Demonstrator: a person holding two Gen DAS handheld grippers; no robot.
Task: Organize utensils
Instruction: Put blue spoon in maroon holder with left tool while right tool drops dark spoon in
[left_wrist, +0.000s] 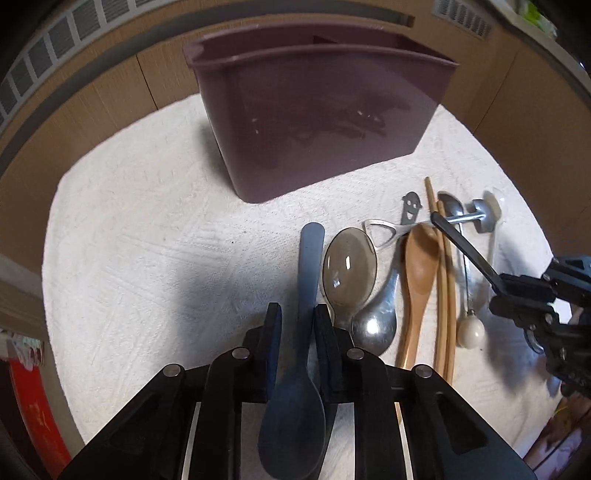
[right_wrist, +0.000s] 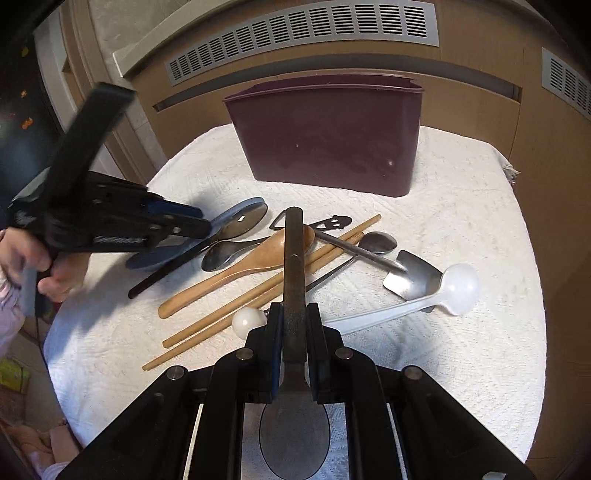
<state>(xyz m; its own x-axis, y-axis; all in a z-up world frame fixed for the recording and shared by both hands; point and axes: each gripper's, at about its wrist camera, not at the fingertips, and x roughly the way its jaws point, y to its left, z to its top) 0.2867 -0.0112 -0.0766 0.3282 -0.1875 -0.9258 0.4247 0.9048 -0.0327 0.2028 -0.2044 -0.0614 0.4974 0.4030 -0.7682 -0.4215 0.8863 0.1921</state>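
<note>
L gripper (left_wrist: 297, 325) is clamping a blue spoon (left_wrist: 308, 266) by its handle, pads pressing both sides, bowl hanging back toward the cam and handle tip poking fwd over the white cloth (left_wrist: 147, 240). R gripper (right_wrist: 294, 325) is likewise closed on a dark-handled spoon (right_wrist: 293, 258), metal bowl sitting under the cam, handle running straight ahead above the pile. In the right wrist view a person's hand (right_wrist: 26, 266) is gripping the L tool's handle at the left edge, though that side is blurred so finger detail is unclear. Just past both claws the loose utensils are lying on the cloth: a white ball-ended piece (right_wrist: 248, 320) nearest, a pair of wooden chopsticks (right_wrist: 266, 288) running diagonally, a wooden spoon (right_wrist: 243, 269) beside them w/ its bowl under the held handle, and a white plastic ladle (right_wrist: 424, 302) stretching off to the right. Farther on, a steel spoon (right_wrist: 229, 253) is lying next to a clear-bowled spoon (left_wrist: 349, 262), a flat metal scoop (right_wrist: 413, 278) is touching the ladle's bowl, and a small smiley-face opener (right_wrist: 332, 222) is sitting at the pile's far edge. Beyond everything, near the cloth's back edge, a maroon bin (right_wrist: 325, 136) is standing upright, well apart from the pile; left wrist view is showing a divider inside it. Behind it, wood paneling w/ vent grilles (right_wrist: 303, 33).
</note>
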